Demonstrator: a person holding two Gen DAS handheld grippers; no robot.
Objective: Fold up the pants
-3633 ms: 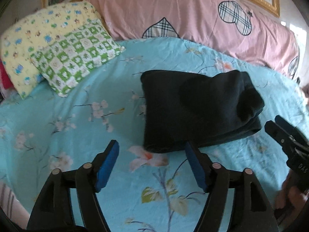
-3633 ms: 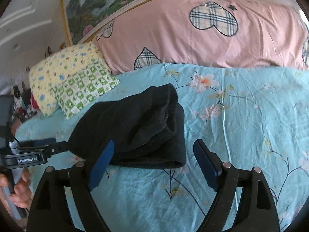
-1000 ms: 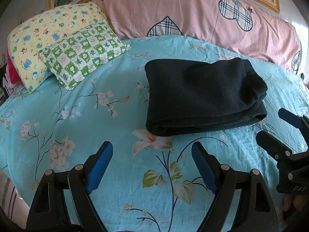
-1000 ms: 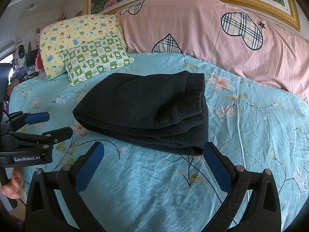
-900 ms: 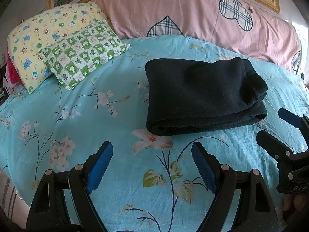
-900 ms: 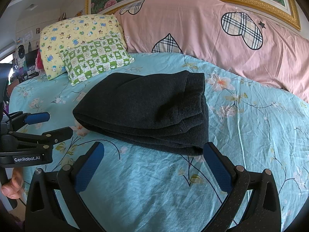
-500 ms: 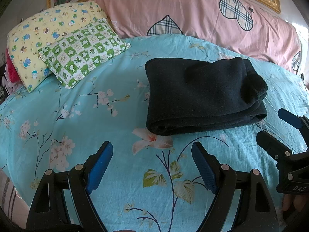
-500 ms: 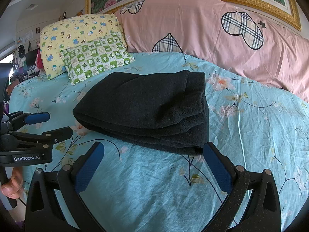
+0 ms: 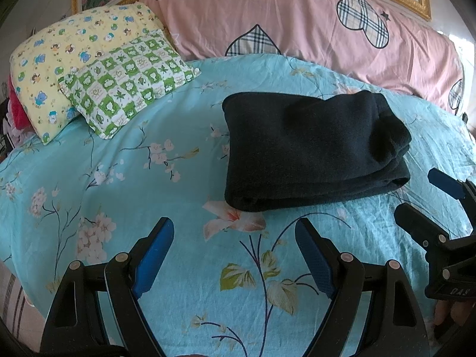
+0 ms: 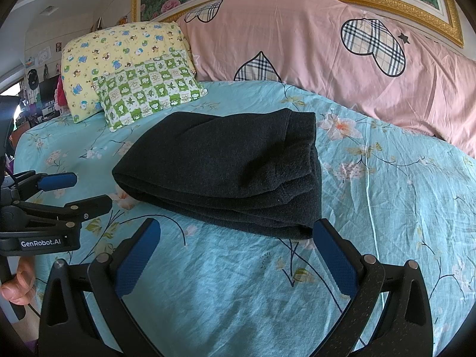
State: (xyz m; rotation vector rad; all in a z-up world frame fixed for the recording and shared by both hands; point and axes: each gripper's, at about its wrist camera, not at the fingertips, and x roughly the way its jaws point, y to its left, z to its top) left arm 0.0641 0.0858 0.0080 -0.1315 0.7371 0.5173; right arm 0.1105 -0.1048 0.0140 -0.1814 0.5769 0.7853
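Note:
The dark pants [image 9: 312, 148] lie folded in a thick rectangular stack on the turquoise floral bed sheet [image 9: 148, 178]; they also show in the right wrist view [image 10: 226, 169]. My left gripper [image 9: 235, 238] is open and empty, held short of the stack's near left corner. My right gripper [image 10: 235, 238] is open and empty, held just short of the stack's near edge. Each gripper shows in the other's view, the right one [image 9: 422, 205] at the right edge and the left one [image 10: 83, 190] at the left edge.
A yellow pillow [image 9: 68, 65] and a green checked pillow [image 9: 128, 80] lie at the back left. A long pink cover with plaid hearts [image 9: 312, 29] runs along the headboard. The bed's edge is at the lower left.
Since 3.6 s ago both grippers have drawn back from the folded pants. Over the last second nothing has visibly moved.

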